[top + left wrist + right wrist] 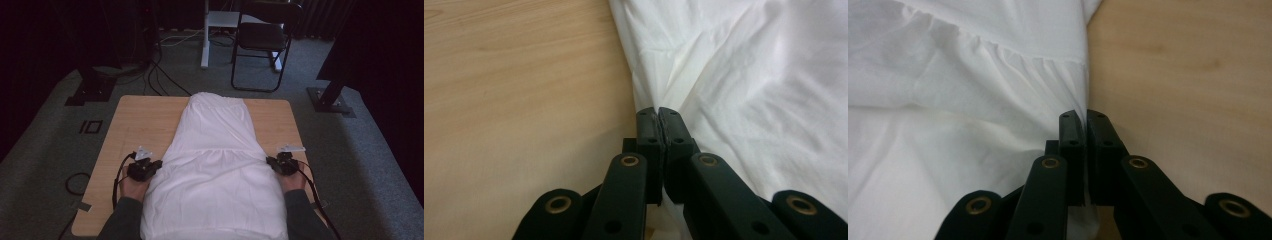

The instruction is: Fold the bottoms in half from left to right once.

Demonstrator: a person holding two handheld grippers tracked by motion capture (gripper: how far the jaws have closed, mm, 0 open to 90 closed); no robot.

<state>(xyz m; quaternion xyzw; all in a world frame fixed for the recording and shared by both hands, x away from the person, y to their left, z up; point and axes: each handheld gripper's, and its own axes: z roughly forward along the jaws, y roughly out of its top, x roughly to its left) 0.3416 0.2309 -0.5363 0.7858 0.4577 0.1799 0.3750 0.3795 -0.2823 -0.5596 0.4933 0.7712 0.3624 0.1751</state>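
Lab/studio recording setup, dark curtains, grey carpet, wooden table (135, 120), folding chair (262, 40), floor cables (160, 75), rig stands (332, 97)

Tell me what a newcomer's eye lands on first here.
The white garment, spread lengthwise down the middle of the wooden table, is the bright spot in a dark room. Next, the left hand-held gripper and the right hand-held gripper, each shut on one side edge of the garment at about the gathered seam. Beyond the table a black folding chair stands on the carpet.
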